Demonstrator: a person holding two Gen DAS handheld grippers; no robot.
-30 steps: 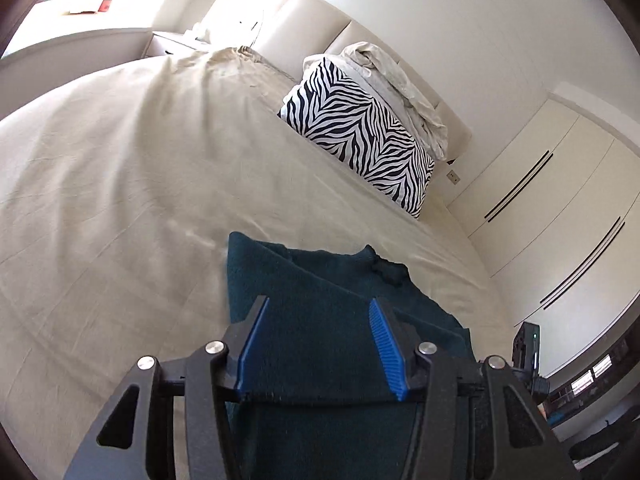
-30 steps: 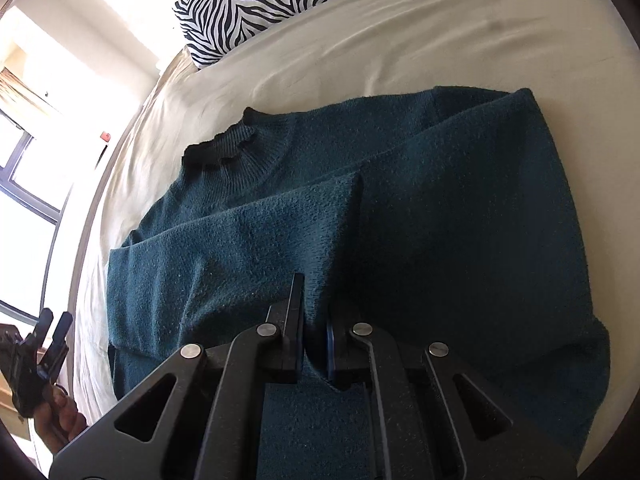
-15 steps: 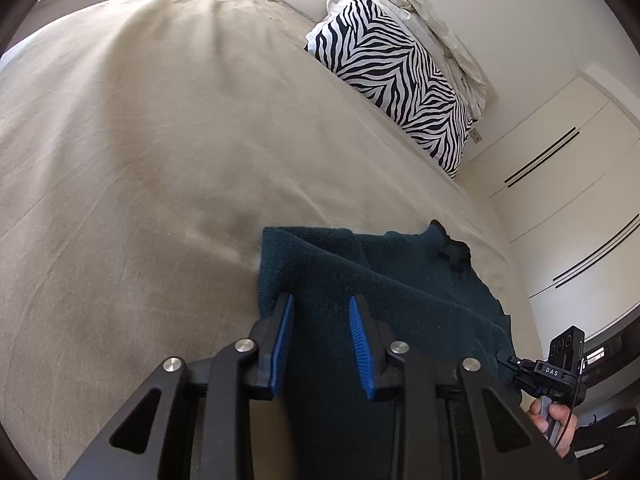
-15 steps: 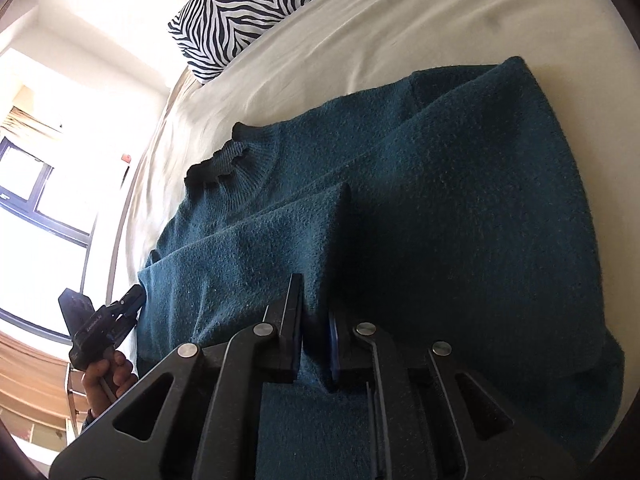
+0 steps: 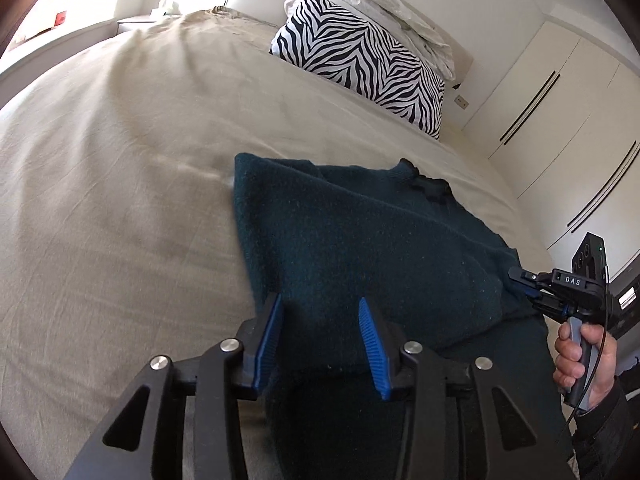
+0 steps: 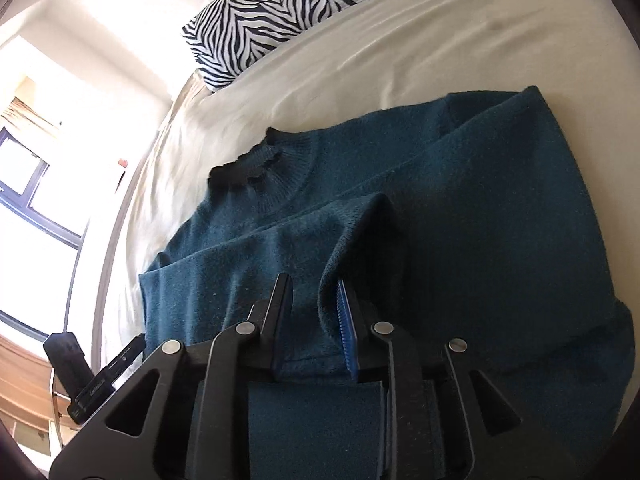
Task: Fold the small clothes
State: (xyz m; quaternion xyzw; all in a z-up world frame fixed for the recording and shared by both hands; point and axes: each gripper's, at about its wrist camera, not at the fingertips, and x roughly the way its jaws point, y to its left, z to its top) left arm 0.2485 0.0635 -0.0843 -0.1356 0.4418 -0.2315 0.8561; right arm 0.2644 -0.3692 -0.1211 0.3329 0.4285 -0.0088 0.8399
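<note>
You've got the teal sweater flat on the bed, lying toward the near edge w/ its collar pointing up at the zebra pillow by the headboard. Both sleeves look folded in across the body, so it's already a narrow rectangle. My read: you're set up for the bottom-to-top fold.

Left gripper: fingers spread apart, nothing between them, hovering over the sweater's left side near the hem. Blue pads face bare knit, no pinch yet. Prob. placed there to take the left hem corner.

Right gripper: fingers parted, a loose hump of sleeve fabric sits in the gap, touching the right blue pad. Looks like a let-go, not a grip; the cloth is slack and resting on the sweater. That ridge may need flattening, else the fold goes lumpy.

Grippers sit on opposite sides of the garment, which makes sense for lifting both hem corners together.

Writing: "DAS" in white on the right gripper's body, seen from the left wrist cam. Small lettering on the left gripper's body in the right cam, too blurred to read. No label visible on the sweater.
</note>
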